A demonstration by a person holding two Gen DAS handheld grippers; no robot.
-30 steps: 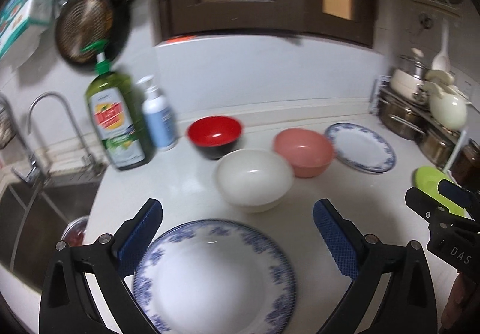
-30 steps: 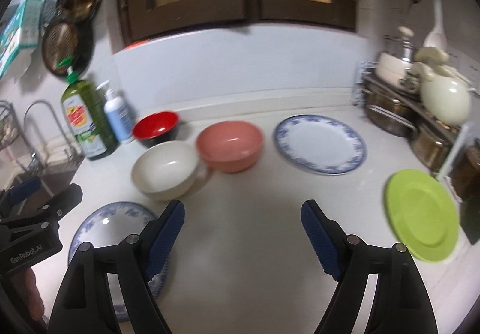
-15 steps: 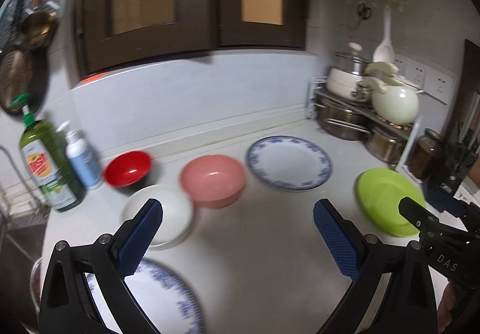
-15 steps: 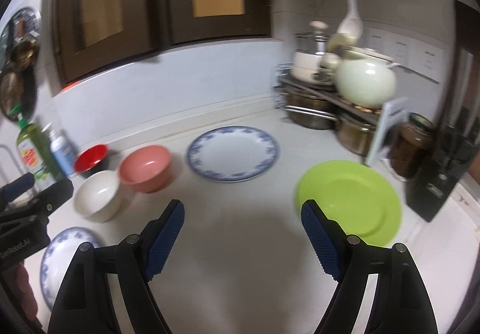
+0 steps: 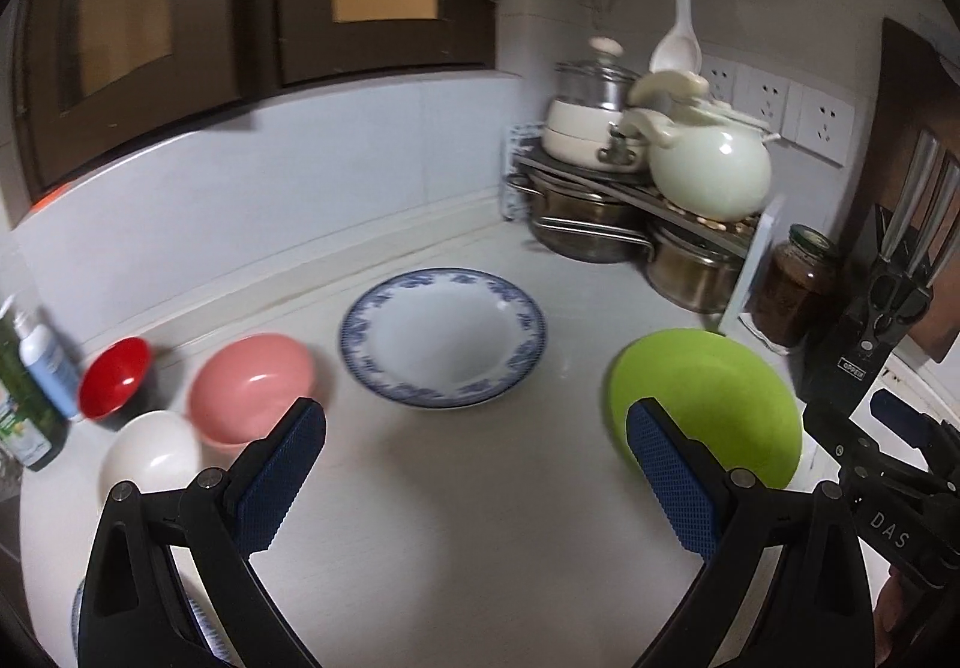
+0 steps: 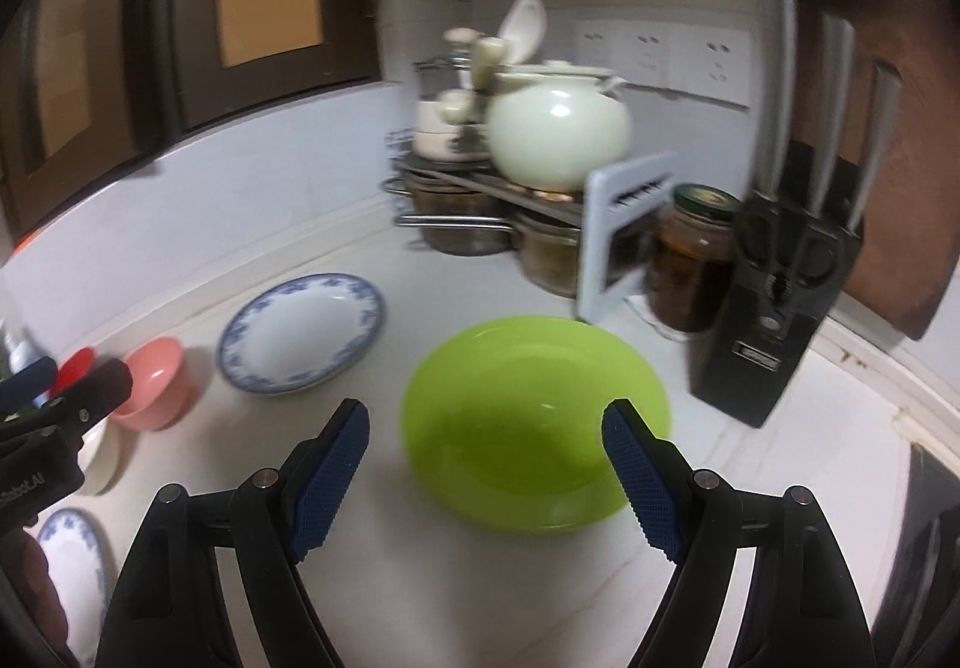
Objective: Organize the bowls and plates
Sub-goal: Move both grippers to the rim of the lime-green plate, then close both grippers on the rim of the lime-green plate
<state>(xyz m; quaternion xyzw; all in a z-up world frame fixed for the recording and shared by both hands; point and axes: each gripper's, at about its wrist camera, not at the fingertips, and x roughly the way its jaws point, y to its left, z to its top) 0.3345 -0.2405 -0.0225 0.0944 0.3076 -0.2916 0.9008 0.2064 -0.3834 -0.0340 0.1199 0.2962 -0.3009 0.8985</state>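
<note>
Now both views have swung toward green plate.

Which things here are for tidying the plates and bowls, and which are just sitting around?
For the job:
green plate
blue-rimmed plate, and a second one
pink bowl
red bowl
white bowl

Just sitting around:
pale green pot
steel pots
brown jar
knife block
soap bottles

Pale green pot, knife block, jar, soap bottles
</note>
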